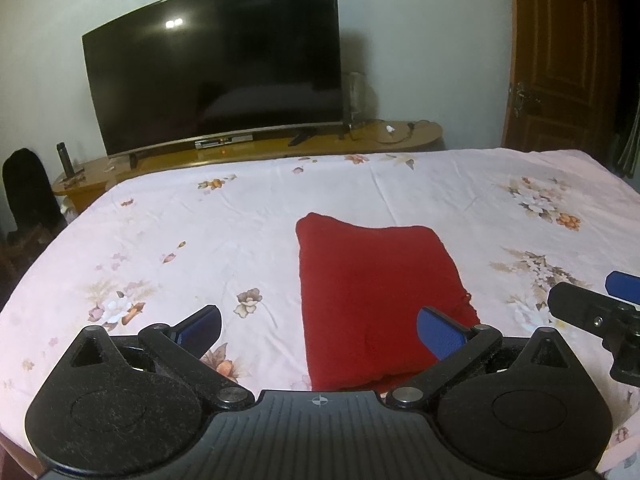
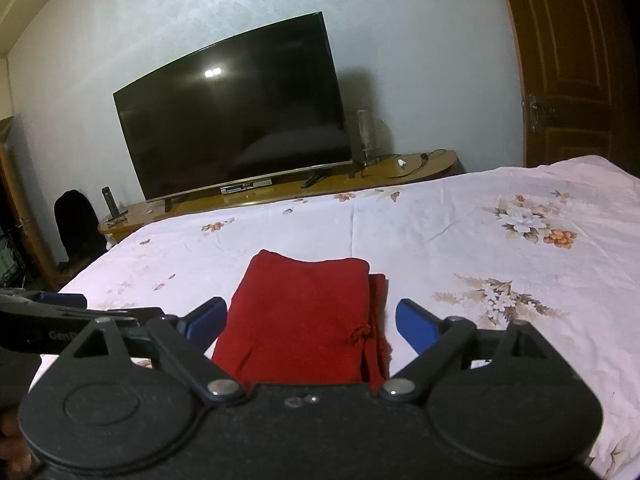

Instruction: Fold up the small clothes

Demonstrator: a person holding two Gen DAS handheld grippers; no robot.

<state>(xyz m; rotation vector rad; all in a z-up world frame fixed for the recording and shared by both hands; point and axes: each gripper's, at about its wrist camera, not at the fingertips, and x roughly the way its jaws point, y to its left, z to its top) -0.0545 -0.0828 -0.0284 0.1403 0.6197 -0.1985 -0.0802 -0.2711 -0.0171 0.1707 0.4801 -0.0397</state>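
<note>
Pink floral cotton is covering the bed point(image 1: 240, 216), the sheet spreading wide and bare on every side of the garment, with the most free room lying to the left and toward the far edge. Beyond that far edge a dark television point(image 1: 216, 64) is standing on a low wooden cabinet point(image 1: 400, 140) against the pale wall, and a brown wooden door point(image 1: 560, 52) is filling the right corner.

Near the middle of the sheet's close half, the red garment point(image 1: 376, 300) is lying folded into a flat rectangle, its far edge straight and a loose thread end poking out at its right edge; in the right wrist view a lower layer is peeking out along that same side.

Both tongs are hanging released above the sheet. The left gripper point(image 1: 320, 332) is standing wide, its right blue pad over the garment's near right part, its left pad over bare sheet. The right gripper point(image 2: 310, 322) is likewise gaping, the garment's near end showing between its pads without touching either.
</note>
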